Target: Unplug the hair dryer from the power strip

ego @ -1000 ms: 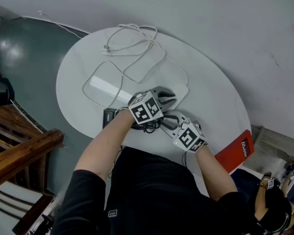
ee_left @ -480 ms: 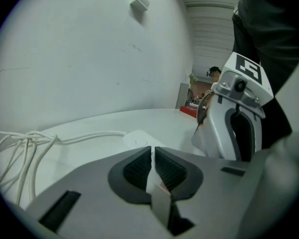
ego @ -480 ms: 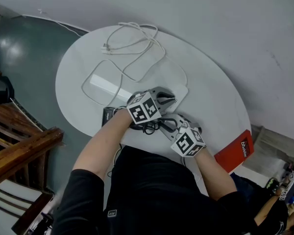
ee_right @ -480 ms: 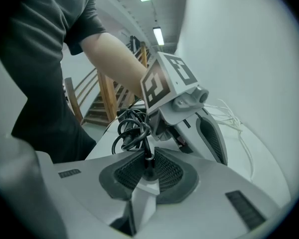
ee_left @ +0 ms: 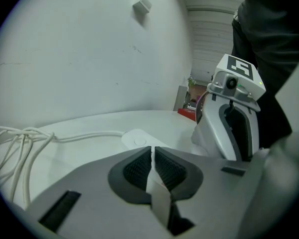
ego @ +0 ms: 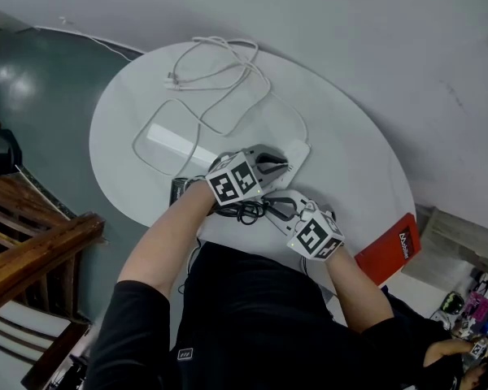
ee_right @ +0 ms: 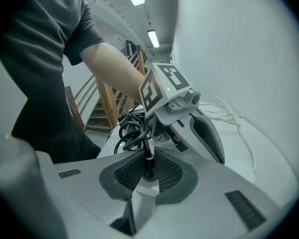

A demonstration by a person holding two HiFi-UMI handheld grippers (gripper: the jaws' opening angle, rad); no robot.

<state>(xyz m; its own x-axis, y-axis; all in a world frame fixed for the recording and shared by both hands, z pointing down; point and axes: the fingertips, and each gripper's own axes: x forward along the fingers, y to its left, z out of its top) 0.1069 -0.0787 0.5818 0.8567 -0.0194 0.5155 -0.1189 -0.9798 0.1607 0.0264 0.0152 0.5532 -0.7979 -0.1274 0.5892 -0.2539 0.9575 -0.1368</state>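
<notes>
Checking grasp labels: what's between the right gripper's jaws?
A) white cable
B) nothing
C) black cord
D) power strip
C: in the right gripper view, the right gripper has its pads closed on the black cord, which coils away just past the jaws.

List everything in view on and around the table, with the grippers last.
table: one, white, round, centre of the head view
cable: one, white, looped on the table's far side
power strip: one, white, on the table at the cable's end
cord: one, black, bundled at the table's near edge
box: one, red, by the table's right edge
stairs: one flight, wooden, left of the table
left gripper: one, grey-white, jaws together, empty
right gripper: one, grey-white, closed on the cord
</notes>
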